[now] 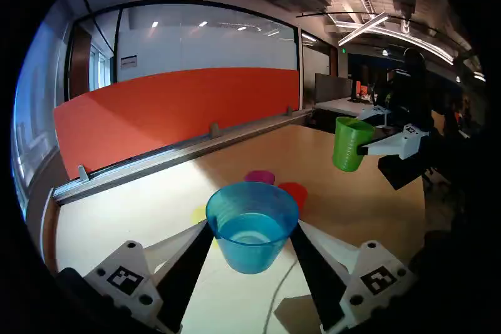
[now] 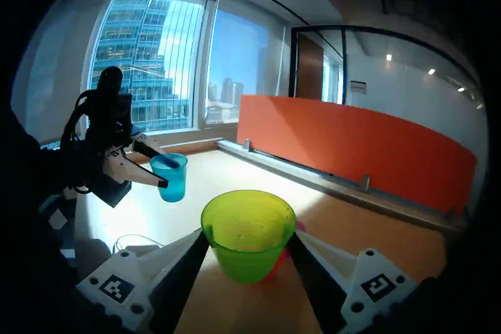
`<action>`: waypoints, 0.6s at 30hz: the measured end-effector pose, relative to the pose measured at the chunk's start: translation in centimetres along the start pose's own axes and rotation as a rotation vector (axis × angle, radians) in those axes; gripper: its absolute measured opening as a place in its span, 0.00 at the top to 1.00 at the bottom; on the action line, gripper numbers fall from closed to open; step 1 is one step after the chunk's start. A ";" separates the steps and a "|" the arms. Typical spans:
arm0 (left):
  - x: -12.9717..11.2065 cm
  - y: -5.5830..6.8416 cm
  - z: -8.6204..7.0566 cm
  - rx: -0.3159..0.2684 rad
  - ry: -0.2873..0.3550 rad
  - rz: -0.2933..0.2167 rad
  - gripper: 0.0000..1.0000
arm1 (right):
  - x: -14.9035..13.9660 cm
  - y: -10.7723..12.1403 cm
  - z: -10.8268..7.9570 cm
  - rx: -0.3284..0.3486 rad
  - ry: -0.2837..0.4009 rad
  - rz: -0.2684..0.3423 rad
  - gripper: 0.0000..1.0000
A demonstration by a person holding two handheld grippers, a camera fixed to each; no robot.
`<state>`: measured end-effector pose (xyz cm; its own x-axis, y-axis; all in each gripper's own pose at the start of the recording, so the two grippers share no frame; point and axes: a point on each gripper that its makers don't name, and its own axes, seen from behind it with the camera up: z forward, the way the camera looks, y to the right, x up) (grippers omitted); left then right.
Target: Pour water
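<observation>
Hovering above the wooden bench (image 1: 357, 208), the left claw (image 1: 252, 229) is clamping an upright translucent blue plastic cup (image 1: 252, 249), the right claw (image 2: 248, 238) a green plastic cup (image 2: 248, 259).

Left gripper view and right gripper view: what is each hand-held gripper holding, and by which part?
The left hand-held gripper pinches the blue cup across its side walls, below the rim; the right hand-held gripper pinches the green cup likewise.

Likely an office: glass partition (image 1: 206, 39), desks (image 1: 344, 105), high-rise windows (image 2: 163, 64).
</observation>
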<state>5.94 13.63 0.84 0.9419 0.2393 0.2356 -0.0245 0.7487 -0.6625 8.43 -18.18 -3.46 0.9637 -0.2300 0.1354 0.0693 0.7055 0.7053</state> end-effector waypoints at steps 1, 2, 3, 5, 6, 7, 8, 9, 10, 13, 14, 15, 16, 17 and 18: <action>0.2 0.0 -0.1 0.000 0.006 -0.001 0.17 | 0.3 0.0 0.0 -0.001 0.009 0.001 0.11; 0.4 0.1 -0.2 0.000 0.012 -0.001 0.16 | 0.6 0.0 0.0 -0.002 0.019 0.001 0.11; 0.6 0.1 -0.2 0.000 0.018 -0.003 0.16 | 0.9 0.1 0.1 -0.004 0.027 0.001 0.11; 1.1 0.1 -0.3 0.001 0.031 -0.005 0.16 | 1.4 0.2 0.1 -0.009 0.043 0.001 0.11; 1.2 0.2 -0.3 0.001 0.037 -0.007 0.16 | 1.7 0.2 0.2 -0.011 0.050 0.001 0.11; 1.4 0.2 -0.4 0.001 0.042 -0.010 0.16 | 1.9 0.2 0.2 -0.012 0.058 0.000 0.11; 1.6 0.3 -0.4 0.000 0.048 -0.012 0.16 | 2.2 0.3 0.3 -0.013 0.065 0.000 0.11; 1.7 0.3 -0.4 -0.001 0.052 -0.014 0.16 | 2.4 0.4 0.3 -0.015 0.072 -0.001 0.11; 1.8 0.4 -0.4 -0.001 0.056 -0.016 0.16 | 2.6 0.4 0.3 -0.017 0.077 -0.002 0.11; 2.1 0.4 -0.3 -0.002 0.067 -0.020 0.16 | 3.1 0.7 0.5 -0.024 0.093 -0.003 0.11; 2.2 0.4 -0.3 -0.002 0.071 -0.021 0.16 | 3.3 0.7 0.5 -0.026 0.098 -0.004 0.11; 2.3 0.4 -0.3 -0.001 0.075 -0.021 0.16 | 3.3 0.7 0.5 -0.026 0.101 -0.004 0.11; 2.4 0.4 -0.3 0.000 0.079 -0.021 0.16 | 3.4 0.7 0.5 -0.025 0.102 -0.004 0.11; 2.5 0.3 -0.3 0.002 0.084 -0.021 0.16 | 3.4 0.7 0.5 -0.023 0.103 -0.005 0.11; 2.6 0.3 -0.4 0.003 0.089 -0.022 0.16 | 3.5 0.7 0.5 -0.023 0.104 -0.005 0.11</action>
<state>8.49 14.24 1.01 0.9682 0.1676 0.1860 -0.0048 0.7553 -0.6554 11.69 -18.85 -2.12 0.9848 -0.1637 0.0579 0.0791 0.7200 0.6894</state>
